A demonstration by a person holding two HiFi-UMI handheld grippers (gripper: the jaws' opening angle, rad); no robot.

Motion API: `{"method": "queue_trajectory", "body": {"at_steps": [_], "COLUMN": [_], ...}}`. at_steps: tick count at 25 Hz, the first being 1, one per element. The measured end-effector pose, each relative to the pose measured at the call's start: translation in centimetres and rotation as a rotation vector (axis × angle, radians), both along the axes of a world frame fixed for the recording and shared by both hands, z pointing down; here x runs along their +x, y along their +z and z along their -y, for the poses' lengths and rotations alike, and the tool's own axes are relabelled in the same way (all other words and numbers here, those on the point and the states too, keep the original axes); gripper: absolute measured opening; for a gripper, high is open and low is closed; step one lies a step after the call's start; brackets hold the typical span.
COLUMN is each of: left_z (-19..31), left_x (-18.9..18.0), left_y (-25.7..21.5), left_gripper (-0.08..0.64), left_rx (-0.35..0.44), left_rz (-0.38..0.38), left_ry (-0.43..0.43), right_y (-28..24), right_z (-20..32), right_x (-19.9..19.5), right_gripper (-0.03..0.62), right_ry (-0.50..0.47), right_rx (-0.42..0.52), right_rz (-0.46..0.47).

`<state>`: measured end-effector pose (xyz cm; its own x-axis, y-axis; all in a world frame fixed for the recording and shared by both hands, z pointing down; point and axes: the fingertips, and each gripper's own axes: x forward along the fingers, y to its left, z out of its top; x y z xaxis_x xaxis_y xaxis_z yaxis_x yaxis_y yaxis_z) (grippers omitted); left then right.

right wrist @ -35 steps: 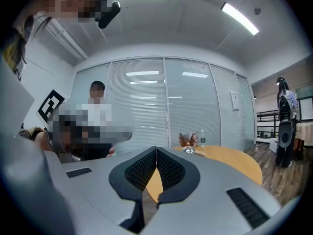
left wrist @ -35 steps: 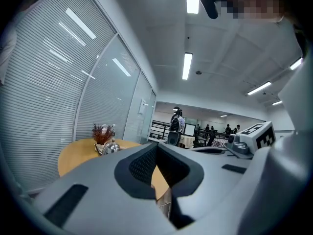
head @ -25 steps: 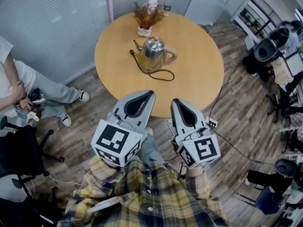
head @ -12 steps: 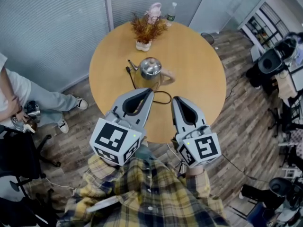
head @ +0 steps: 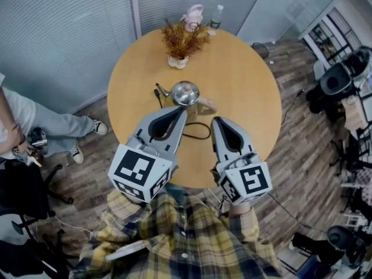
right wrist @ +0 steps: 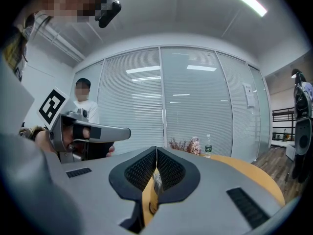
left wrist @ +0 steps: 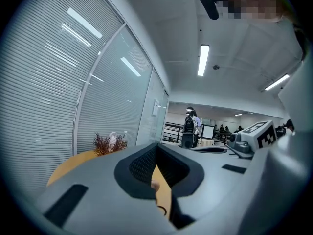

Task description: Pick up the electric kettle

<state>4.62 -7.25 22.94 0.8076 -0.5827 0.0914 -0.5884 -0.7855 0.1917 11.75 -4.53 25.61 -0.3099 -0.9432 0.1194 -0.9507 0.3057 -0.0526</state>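
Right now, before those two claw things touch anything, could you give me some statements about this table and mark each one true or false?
1. The kettle stands upright on the round table. True.
2. The right gripper holds the kettle. False: its jaws are shut with nothing between them.
3. A pot of dried flowers stands on the table beyond the kettle. True.
4. The left gripper has its jaws wide apart. False: they are together.
5. The bottle lies on the floor. False: it stands at the table's far edge.
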Motion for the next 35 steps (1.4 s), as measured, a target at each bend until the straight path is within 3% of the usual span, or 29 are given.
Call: {"method": "queue_trajectory", "body": {"at_steps": [8, 22, 35], "left_z": [4.3, 10.7, 12.1], "left_x": [-0.3, -1.6, -1.0], "left_y": [0.6, 2.0, 3.2], "left_gripper": [0.002, 0.002, 0.002], "left_rx": [-0.017, -0.036, -0.063], "left_rz": [-0.007, 0.012, 0.019], "left_ry": [0.066, 0.271, 0.301], "right_y": [0.8, 1.6, 2.6], "right_z": [3.5, 8.5, 8.8], "right_x": [-0.5, -1.2, 0.1], "right_gripper": [0.032, 0.032, 0.034], "right_ry": [0.068, 0.299, 0.365], "right_rx": [-0.025, -0.046, -0.063], "right_rz": [-0.005, -0.006, -0.001]}}
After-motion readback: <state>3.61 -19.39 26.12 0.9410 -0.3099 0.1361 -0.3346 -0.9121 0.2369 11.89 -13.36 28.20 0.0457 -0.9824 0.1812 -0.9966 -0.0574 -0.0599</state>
